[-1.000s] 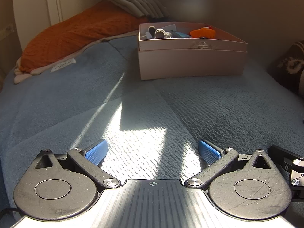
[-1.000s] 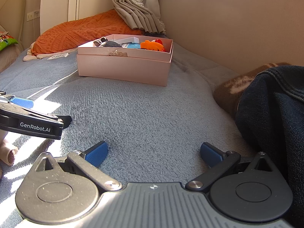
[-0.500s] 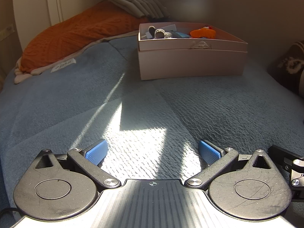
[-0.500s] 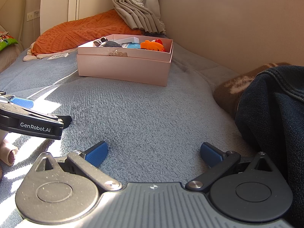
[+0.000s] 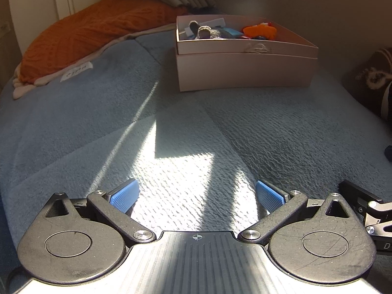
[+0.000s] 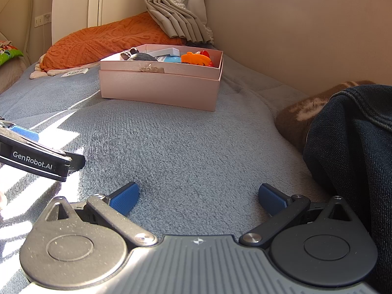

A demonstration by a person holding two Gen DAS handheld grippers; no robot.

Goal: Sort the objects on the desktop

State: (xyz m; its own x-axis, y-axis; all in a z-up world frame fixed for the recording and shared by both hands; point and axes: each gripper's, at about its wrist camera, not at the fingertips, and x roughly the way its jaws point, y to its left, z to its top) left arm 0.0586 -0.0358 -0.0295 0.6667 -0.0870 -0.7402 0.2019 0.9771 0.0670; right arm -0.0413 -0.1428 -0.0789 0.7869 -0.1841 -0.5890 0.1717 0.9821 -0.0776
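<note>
Toys sit in the pink box on the bed; left gripper and right gripper both have fingers wide, empty.

The pink box hides its lower contents (small items indistinct).

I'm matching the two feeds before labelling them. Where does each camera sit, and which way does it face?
Left wrist: on the left gripper, low over the grey blanket, facing the pink box; its blue fingers show, spread.
Right wrist: on the right gripper, facing the same box from further right; its fingers show, a dark denim-clad part of the person beside them.
Shared: box, blanket, orange pillow.
</note>
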